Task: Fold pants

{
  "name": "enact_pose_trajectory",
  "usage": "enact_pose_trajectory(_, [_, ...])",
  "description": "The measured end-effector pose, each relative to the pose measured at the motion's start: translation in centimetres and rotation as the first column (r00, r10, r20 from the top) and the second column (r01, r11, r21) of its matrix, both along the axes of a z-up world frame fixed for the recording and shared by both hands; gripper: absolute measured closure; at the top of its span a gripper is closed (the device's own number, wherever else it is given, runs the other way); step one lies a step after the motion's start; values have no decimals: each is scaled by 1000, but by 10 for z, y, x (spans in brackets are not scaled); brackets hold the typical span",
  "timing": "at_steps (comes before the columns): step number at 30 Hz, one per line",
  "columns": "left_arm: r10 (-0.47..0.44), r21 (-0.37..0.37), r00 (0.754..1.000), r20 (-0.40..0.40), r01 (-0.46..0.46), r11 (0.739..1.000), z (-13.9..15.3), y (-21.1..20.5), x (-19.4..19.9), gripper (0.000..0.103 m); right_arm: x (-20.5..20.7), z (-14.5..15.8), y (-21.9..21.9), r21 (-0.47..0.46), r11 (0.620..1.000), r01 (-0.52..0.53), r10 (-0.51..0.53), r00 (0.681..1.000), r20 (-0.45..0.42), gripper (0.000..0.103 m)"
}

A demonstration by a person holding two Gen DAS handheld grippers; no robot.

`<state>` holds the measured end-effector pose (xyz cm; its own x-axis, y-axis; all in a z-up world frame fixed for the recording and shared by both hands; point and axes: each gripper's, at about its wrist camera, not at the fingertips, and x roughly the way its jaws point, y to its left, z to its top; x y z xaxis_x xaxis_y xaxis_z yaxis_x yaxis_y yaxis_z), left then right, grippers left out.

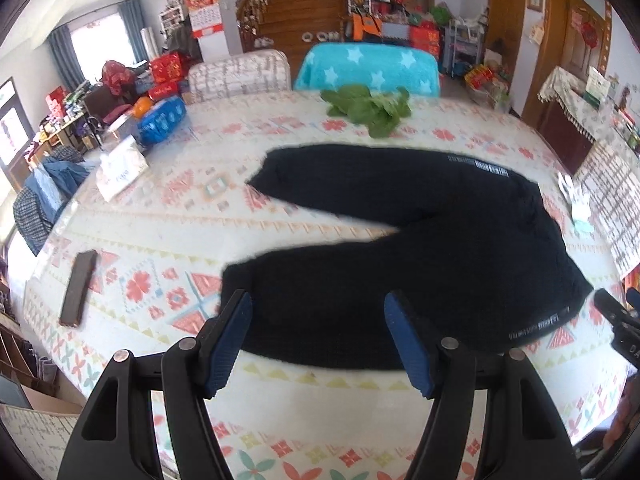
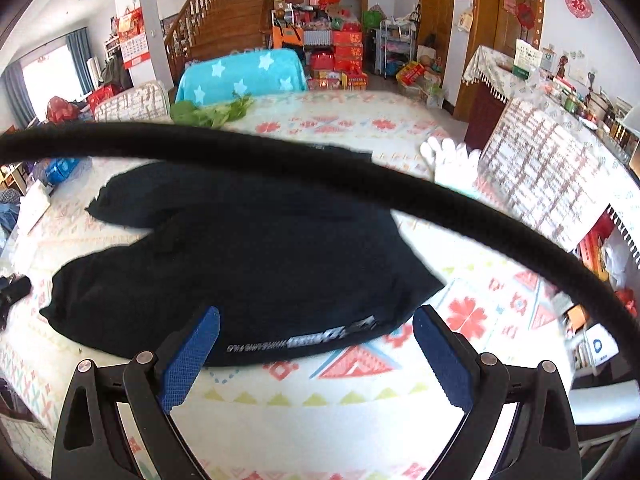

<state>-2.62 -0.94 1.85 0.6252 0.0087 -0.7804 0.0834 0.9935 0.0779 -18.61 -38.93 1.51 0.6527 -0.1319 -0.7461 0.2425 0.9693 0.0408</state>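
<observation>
- On a dining table (image 1: 304, 396) under a patterned cloth of red flowers and triangles, black pants (image 1: 420, 248) lie flat, both legs spread apart in a V and pointing to the left of the left wrist view, the waist toward the right.
- White lettering runs along the near hem side of the pants (image 2: 304, 338) in the right wrist view; it sits upside down and is too blurred to read. A second white label shows on the far edge, also illegible.
- Left gripper (image 1: 320, 340) hovers above the near leg, blue-padded jaws spread apart with nothing between them.
- Right gripper (image 2: 316, 356) hovers over the near edge of the waist end, jaws likewise released and empty.
- Black cable (image 2: 360, 176) arcs across the right wrist view in front of the scene.
- Leafy greens (image 1: 368, 110) rest at the far side of the table, well apart from the pants.
- Tissue pack (image 1: 122, 172) with faint print stands at the left; a dark flat bar (image 1: 79, 288) lies near the left edge.
- White glove (image 2: 452, 160) lies beyond the waist.
- Turquoise star-print cover (image 1: 368, 68) drapes a chair behind the table.
</observation>
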Motion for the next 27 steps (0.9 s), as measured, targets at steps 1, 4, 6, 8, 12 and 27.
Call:
enact_pose_trajectory(1, [10,6,1000,20,-10,1000,9,4,3,34,3,8,-4,-7,1000,-1,2,1000,14,4])
enact_pose_trajectory(4, [43,30,996,79,-45,999,37,16,15,34,15,36,-17,-27,1000,-11,13,998,56,4])
enact_pose_trajectory(6, [47,52,993,105,-53,997,54,23,27,34,29,56,-25,-41,999,-29,32,996,83,4])
enact_pose_trajectory(8, [42,50,994,106,-47,998,68,29,43,34,43,71,-31,-46,998,-40,44,994,100,4])
enact_pose_trajectory(12, [38,7,994,103,-39,999,93,45,86,34,84,99,-42,-22,998,-66,68,991,116,4])
enact_pose_trajectory(27, [-109,-22,990,-92,107,994,-12,44,293,33,295,39,-36,-23,973,-229,220,956,-193,4])
